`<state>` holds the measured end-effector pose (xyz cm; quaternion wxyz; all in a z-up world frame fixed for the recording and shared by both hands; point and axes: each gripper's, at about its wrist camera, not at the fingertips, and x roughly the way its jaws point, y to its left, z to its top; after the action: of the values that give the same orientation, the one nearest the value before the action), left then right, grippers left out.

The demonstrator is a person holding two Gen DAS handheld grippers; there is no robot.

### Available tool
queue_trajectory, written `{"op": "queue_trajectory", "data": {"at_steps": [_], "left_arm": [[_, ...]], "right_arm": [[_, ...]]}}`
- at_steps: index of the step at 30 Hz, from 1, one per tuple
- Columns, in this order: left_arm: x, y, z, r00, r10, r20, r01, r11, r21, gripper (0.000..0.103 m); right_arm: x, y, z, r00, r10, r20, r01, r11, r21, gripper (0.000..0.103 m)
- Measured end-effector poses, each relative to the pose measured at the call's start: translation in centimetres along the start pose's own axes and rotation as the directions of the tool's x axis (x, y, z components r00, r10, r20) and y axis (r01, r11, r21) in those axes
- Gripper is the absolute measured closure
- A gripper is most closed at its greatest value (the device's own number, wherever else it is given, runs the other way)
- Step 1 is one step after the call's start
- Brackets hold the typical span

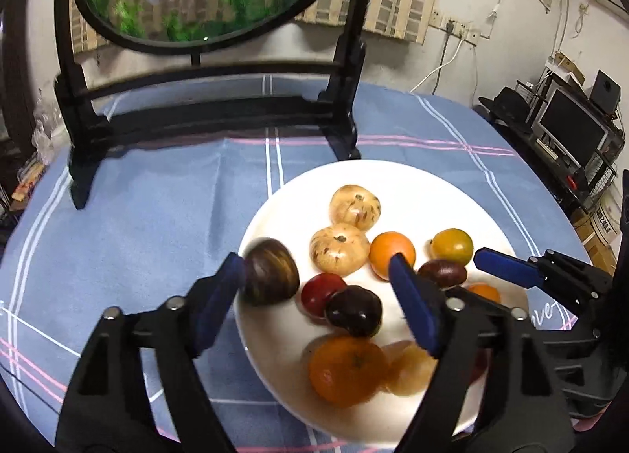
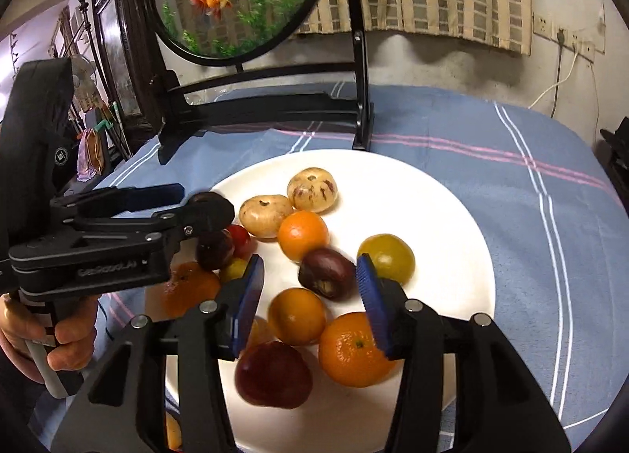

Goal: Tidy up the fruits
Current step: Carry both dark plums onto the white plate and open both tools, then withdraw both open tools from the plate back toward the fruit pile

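Blue tablecloth (image 1: 157, 217); fruits (image 2: 302, 235) (several hidden)

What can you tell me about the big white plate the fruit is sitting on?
The white plate is round, wide and shallow, glossy like glazed ceramic, with no visible pattern. It lies flat on a blue checked tablecloth, in front of a black framed stand. It carries a loose scatter of small round fruit: orange, pale speckled, yellow-green, red and dark purple. Its far and right parts are bare. Both grippers hang over its near side; whether either touches it cannot be told.
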<state>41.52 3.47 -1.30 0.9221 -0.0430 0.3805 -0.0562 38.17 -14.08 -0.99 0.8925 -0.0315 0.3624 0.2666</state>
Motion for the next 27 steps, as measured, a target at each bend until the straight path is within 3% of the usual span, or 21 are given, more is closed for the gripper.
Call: {"op": "queue_trajectory", "data": {"at_steps": [2,4,9,11,13,18,22,24,27], "left_arm": [[-1.6,-0.2,0.0,1.000,0.013,0.022,-0.013,1.000,0.010,0.019],[-3.8,-0.1,-0.3,0.999,0.015,0.052,-0.015,1.000,0.011,0.008],[-8.8,-0.3,-2.8,0.996,0.014,0.089,-0.017,1.000,0.026,0.007],[-10.5,-0.5,-4.7,0.996,0.008,0.091,-0.012,0.999,0.042,0.004],[-12.1,-0.6,-7.2,0.996,0.001,0.089,-0.005,0.999,0.046,0.004],[-14.7,-1.2,-12.5,0.996,-0.026,0.086,0.022,0.998,0.055,0.004],[-15.3,-1.8,-15.6,0.995,-0.059,0.076,0.052,0.995,0.085,0.004],[-15.2,-1.9,-16.3,0.998,-0.025,0.063,0.020,0.996,0.082,0.004],[-15.3,-1.7,-16.9,0.997,-0.045,0.063,0.042,0.997,0.057,0.004]], "right_arm": [[-1.2,0.2,-0.2,1.000,-0.004,0.008,0.004,1.000,0.002,0.052],[-2.8,0.3,-0.7,0.999,0.003,0.032,-0.003,1.000,0.011,0.052],[-7.0,0.9,-3.1,0.998,0.009,0.056,-0.010,1.000,0.019,0.049],[-8.7,1.7,-4.8,0.998,0.010,0.062,-0.011,1.000,0.006,0.042],[-9.9,2.6,-6.8,0.999,0.016,0.049,-0.015,1.000,-0.021,0.042],[-9.7,5.0,-11.0,0.999,-0.023,-0.036,0.019,0.995,-0.096,0.042],[-8.8,6.0,-12.4,0.996,0.007,-0.085,-0.016,0.994,-0.108,0.042],[-8.4,6.6,-12.7,0.995,0.000,-0.096,-0.013,0.991,-0.131,0.042],[-8.0,6.8,-13.1,0.994,-0.004,-0.107,-0.011,0.990,-0.140,0.042]]}}
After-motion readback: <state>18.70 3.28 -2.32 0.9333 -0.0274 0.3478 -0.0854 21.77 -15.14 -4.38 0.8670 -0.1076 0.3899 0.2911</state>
